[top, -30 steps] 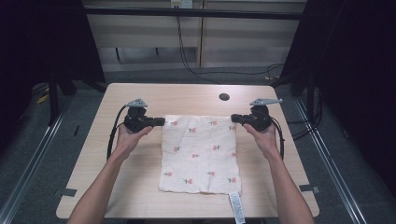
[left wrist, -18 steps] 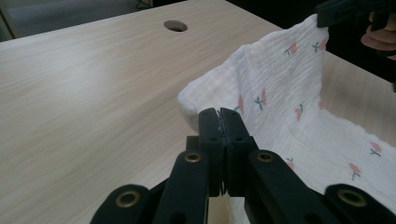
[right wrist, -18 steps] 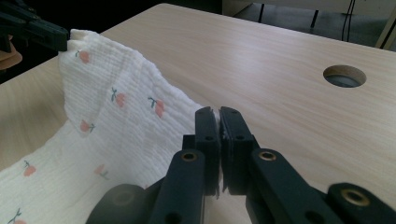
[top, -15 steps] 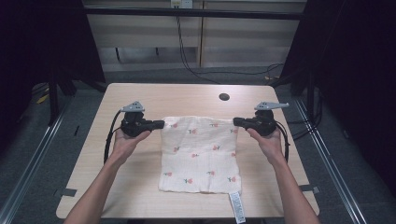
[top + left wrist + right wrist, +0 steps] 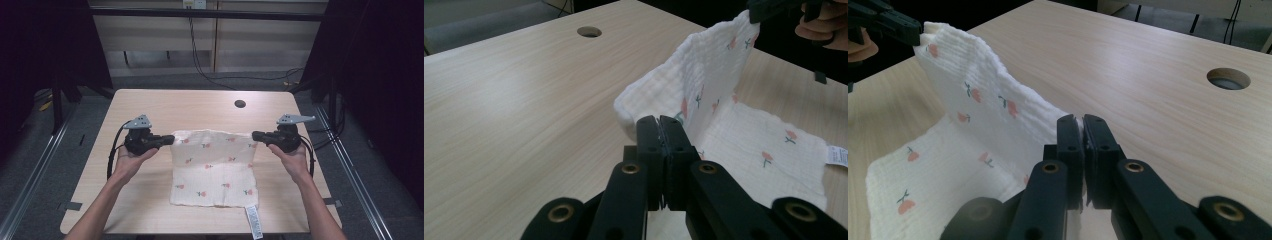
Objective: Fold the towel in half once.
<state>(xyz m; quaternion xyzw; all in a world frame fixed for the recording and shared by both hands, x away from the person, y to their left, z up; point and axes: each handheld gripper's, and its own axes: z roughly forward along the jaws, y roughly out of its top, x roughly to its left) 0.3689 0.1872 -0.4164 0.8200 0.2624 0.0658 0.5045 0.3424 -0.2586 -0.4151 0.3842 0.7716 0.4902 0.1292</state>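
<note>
A white cloth [image 5: 212, 167] printed with small red flowers lies on the wooden table [image 5: 165, 107]; its far edge is lifted off the top and stretched between both grippers. My left gripper [image 5: 170, 140] is shut on the cloth's far left corner [image 5: 634, 112]. My right gripper [image 5: 255, 135] is shut on the far right corner [image 5: 1060, 125]. The near half of the cloth [image 5: 938, 185] still rests flat. A white care label [image 5: 253, 220] hangs from the cloth's near right corner over the table's front edge. In the left gripper view the other gripper [image 5: 774, 7] pinches the opposite corner.
A round cable hole [image 5: 240, 104] sits in the table's far right part. Bare wood lies beyond the cloth and at both sides. Dark frames and cables stand on the floor around the table.
Both grippers have moved apart and up a little with the cloth's far corners. The far edge now rises off the table and is pulled taut.
</note>
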